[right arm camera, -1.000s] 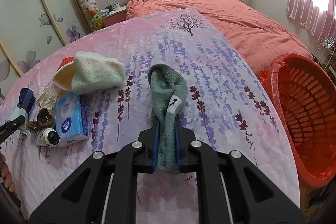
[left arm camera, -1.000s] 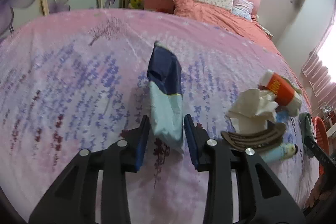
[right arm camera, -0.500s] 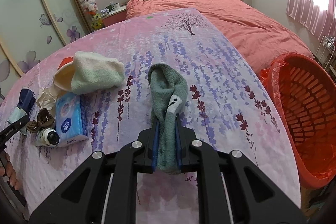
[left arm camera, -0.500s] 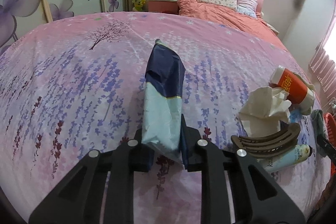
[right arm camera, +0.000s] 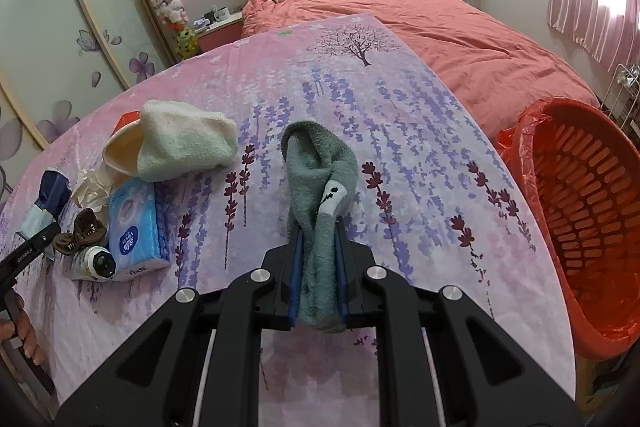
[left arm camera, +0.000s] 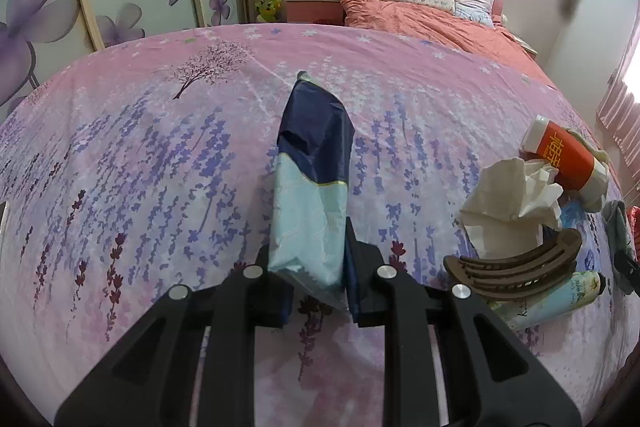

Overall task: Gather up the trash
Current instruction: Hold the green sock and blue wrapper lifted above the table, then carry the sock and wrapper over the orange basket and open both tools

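Observation:
My left gripper [left arm camera: 314, 269] is shut on a navy and pale-blue wrapper [left arm camera: 312, 179] and holds it over the pink flowered cloth [left arm camera: 160, 155]. The wrapper also shows far left in the right wrist view [right arm camera: 46, 199]. My right gripper [right arm camera: 318, 267] is shut on a grey-green sock [right arm camera: 320, 187] above the same cloth. An orange basket lined with a red bag [right arm camera: 588, 211] stands at the right edge, below table height.
At the left gripper's right lie crumpled tissue [left arm camera: 512, 195], an orange-labelled bottle [left arm camera: 560, 155], a brown hair claw [left arm camera: 516, 265] and a tube [left arm camera: 552, 301]. The right wrist view shows a cream sock [right arm camera: 180, 139] and a blue tissue pack [right arm camera: 134, 227]. A bed [right arm camera: 440, 27] lies behind.
My left gripper has closed on the wrapper and lifted it a little. My right gripper holds the sock still.

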Demonstrator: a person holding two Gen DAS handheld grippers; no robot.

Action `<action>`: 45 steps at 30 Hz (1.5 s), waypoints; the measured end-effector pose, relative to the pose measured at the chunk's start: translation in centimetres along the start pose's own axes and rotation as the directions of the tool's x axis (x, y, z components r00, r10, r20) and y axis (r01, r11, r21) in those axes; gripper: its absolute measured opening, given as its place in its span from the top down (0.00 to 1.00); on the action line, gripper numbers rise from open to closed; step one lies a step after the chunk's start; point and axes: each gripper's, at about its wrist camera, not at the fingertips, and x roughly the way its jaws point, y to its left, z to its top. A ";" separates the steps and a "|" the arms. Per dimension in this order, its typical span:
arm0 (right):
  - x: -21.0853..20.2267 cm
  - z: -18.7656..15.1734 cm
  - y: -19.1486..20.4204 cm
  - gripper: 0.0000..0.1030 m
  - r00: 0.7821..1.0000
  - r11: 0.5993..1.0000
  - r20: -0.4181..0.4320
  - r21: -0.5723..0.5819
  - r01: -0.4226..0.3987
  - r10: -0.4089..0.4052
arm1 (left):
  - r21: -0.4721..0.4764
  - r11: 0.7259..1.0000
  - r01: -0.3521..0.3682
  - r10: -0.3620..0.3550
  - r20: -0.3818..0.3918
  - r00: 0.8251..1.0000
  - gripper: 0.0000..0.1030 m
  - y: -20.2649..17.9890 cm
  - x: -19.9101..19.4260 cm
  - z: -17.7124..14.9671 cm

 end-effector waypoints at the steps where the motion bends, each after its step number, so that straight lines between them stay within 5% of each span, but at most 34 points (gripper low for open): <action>1: 0.0 0.0 -0.2 0.86 1.000 1.000 0.000 -0.002 0.002 -0.002 | 0.004 1.000 -0.004 0.004 0.000 1.000 0.78 0.0 0.0 0.0; 18: 0.0 0.0 -0.8 0.86 0.999 0.999 0.001 0.022 -0.032 0.032 | -0.023 0.999 0.030 -0.030 0.002 1.000 0.78 1.4 0.0 -0.1; 26: -0.7 -0.7 0.7 0.90 0.999 0.995 0.008 -0.078 0.054 -0.054 | 0.015 0.999 0.048 -0.048 -0.001 0.999 0.85 1.8 -0.5 -0.4; 31: -3.0 -1.5 -0.6 0.91 1.000 0.999 0.028 -0.033 -0.012 0.013 | 0.021 0.998 0.062 -0.062 0.035 0.997 0.85 2.2 -3.2 -1.3; 37: -6.5 -1.5 -2.5 0.91 0.996 1.000 0.086 -0.015 -0.026 0.027 | 0.084 0.990 0.117 -0.126 0.113 0.986 0.85 -1.0 -8.6 -1.1; 45: -11.7 -0.9 -7.5 0.91 0.983 0.997 0.186 0.073 -0.006 -0.008 | 0.194 0.939 0.283 -0.313 0.146 0.939 0.85 -10.0 -14.4 -1.8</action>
